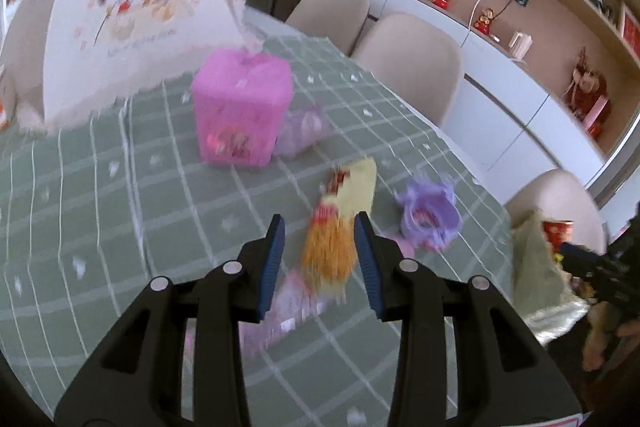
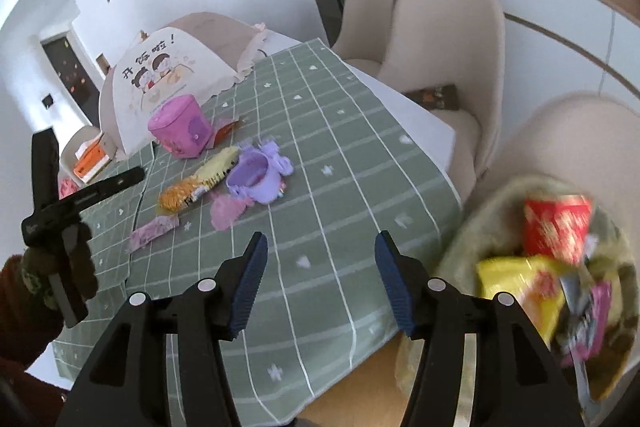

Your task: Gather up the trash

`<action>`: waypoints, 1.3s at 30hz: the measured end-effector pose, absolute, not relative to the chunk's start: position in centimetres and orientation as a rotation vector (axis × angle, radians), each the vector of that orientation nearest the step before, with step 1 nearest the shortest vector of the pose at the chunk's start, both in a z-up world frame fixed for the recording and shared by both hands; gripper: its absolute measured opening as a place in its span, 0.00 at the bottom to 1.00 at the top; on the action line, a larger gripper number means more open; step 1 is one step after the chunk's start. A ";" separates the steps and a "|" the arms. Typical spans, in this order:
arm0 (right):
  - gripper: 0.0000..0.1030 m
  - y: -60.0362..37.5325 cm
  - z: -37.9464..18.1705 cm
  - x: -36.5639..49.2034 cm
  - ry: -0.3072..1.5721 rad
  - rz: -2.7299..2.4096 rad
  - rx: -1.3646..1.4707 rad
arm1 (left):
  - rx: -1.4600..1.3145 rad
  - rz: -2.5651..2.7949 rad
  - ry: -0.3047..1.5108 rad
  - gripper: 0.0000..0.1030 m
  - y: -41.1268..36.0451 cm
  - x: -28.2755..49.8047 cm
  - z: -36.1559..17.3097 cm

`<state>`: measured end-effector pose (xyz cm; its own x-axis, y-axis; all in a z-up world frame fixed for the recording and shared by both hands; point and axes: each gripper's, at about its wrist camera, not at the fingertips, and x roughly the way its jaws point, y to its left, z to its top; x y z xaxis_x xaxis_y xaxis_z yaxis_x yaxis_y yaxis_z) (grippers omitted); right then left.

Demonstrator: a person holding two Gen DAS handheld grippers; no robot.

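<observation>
Trash lies on a green checked tablecloth point(image 1: 100, 211). My left gripper point(image 1: 320, 231) is open and empty, its jaws standing either side of an orange and yellow wrapper point(image 1: 340, 227) just below. A crumpled purple wrapper point(image 1: 428, 219) lies to its right, a pale pink wrapper point(image 1: 288, 311) under the fingers. My right gripper point(image 2: 320, 247) is open and empty above the table's front edge. To its right a green trash bag point(image 2: 476, 223) holds red and yellow wrappers point(image 2: 520, 287). The same orange wrapper point(image 2: 196, 183) and purple wrapper point(image 2: 256, 175) show in the right wrist view.
A pink box point(image 1: 244, 111) stands behind the trash, with a white mesh food cover point(image 1: 132, 27) beyond it. Beige chairs point(image 1: 408, 59) line the table's right side. The left gripper's handle point(image 2: 60, 211) shows in the right wrist view.
</observation>
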<state>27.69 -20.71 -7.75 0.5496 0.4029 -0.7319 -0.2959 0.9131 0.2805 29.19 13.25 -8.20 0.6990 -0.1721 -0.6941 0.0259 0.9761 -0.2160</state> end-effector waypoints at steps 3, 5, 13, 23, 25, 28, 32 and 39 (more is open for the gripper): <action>0.52 -19.1 -7.4 29.1 0.891 0.424 0.107 | -0.090 -0.113 0.754 0.33 11.7 31.3 -8.1; 0.52 -18.7 -7.5 29.8 0.890 0.431 0.091 | 0.039 -0.101 0.721 0.33 10.1 33.1 -8.2; 0.52 -20.7 -9.3 31.2 0.953 0.445 0.140 | 0.185 -0.090 0.823 0.32 8.0 41.0 -12.0; 0.52 -21.9 -10.8 31.6 0.988 0.413 0.176 | 0.163 -0.096 0.881 0.01 8.1 42.7 -13.3; 0.52 -21.5 -10.7 31.4 0.985 0.418 0.164 | 0.098 -0.109 0.864 0.00 8.8 41.2 -12.0; 0.52 -20.8 -10.7 31.3 0.982 0.442 0.165 | -0.011 -0.149 0.848 0.00 10.2 37.9 -9.9; 0.52 -19.1 -10.6 31.2 0.977 0.485 0.166 | -0.075 -0.158 0.846 0.00 12.1 32.9 -8.4; 0.52 -14.7 -10.7 30.0 0.991 0.581 0.129 | -0.187 -0.096 0.884 0.00 16.0 25.3 -8.8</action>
<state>30.00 -14.73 -10.73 0.4109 0.5169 -0.7510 -0.4029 0.8419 0.3591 25.30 15.95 -8.81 0.6307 -0.1607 -0.7592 0.0061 0.9793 -0.2023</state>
